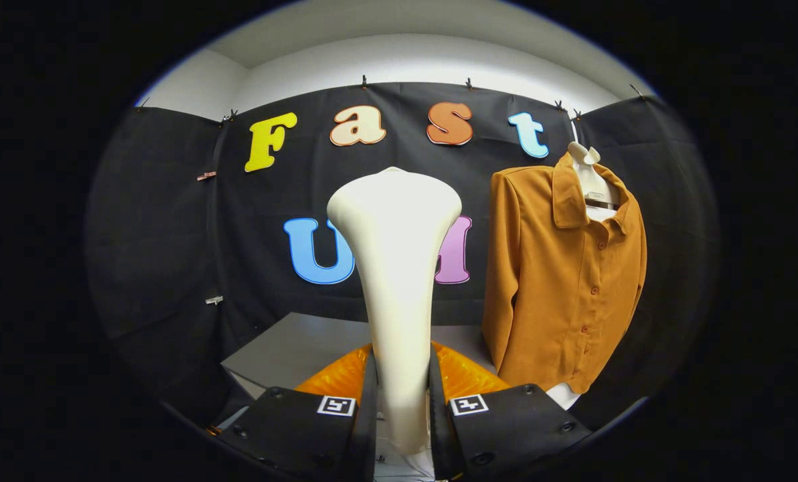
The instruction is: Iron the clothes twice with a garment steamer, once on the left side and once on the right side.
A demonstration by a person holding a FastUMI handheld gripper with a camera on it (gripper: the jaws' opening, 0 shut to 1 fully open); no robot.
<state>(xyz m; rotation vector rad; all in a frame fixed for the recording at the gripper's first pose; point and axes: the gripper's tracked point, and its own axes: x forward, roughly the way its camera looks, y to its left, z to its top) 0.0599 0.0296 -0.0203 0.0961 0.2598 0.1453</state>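
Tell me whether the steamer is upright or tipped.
Upright: the steamer stands between the hand-held gripper fingers, both pressing its handle, head pointing up, left of the shirt.

Gripper-mounted fisheye, facing booth wall [171, 221]

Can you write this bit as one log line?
gripper: shut on steamer | steamer: upright, not touching shirt | shirt: hanging beyond, to the side

My gripper [402, 402] clamps the upright steamer [394, 268], which blocks the centre. Open room lies left; the hanging shirt [566, 281] stands to the right.
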